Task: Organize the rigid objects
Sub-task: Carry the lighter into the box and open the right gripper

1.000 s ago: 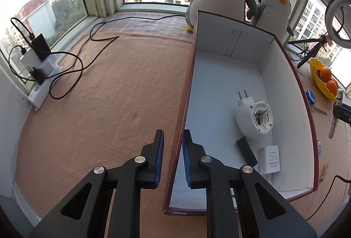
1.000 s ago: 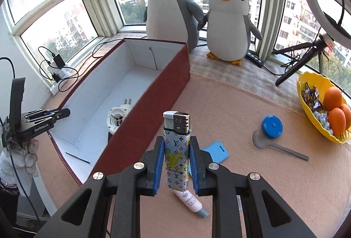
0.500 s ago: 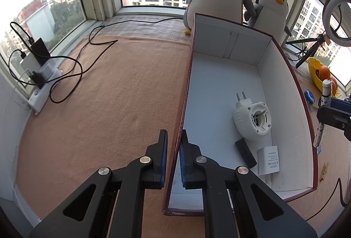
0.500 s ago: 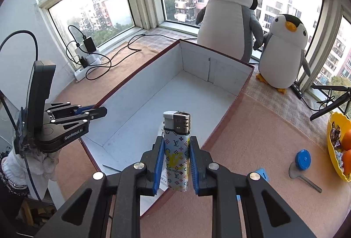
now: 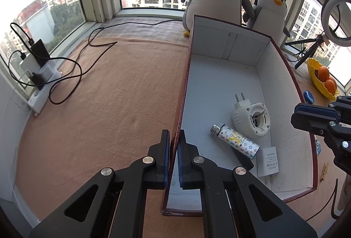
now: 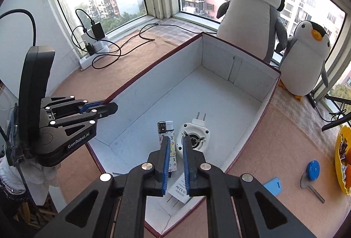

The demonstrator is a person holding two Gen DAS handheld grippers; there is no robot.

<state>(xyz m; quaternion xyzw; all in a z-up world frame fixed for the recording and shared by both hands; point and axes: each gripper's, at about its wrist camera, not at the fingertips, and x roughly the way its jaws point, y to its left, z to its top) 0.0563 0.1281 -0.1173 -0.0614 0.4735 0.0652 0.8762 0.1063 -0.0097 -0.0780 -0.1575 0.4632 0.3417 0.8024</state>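
Observation:
A patterned lighter (image 5: 234,141) lies flat on the white floor of the open red-rimmed box (image 5: 291,75), beside a round white plug adapter (image 5: 252,119), a white charger (image 5: 268,161) and a small black block (image 5: 244,160). My left gripper (image 5: 174,137) is shut on the box's left wall and also shows in the right wrist view (image 6: 109,107). My right gripper (image 6: 175,139) hangs over the near end of the box (image 6: 153,93), its jaws closing with nothing between them. Below it lie the lighter (image 6: 166,128) and the adapter (image 6: 194,137).
Two plush penguins (image 6: 252,18) stand behind the box. A power strip with cables (image 5: 41,82) lies at the left window. Right of the box are a yellow fruit bowl (image 5: 322,82), a blue-capped scoop (image 6: 312,172), a blue tag (image 6: 272,185) and a ring-light tripod (image 5: 311,49).
The right gripper carried the lighter over the box, and the lighter now lies on the box floor, free of the jaws, which have narrowed. The left jaws closed onto the box wall.

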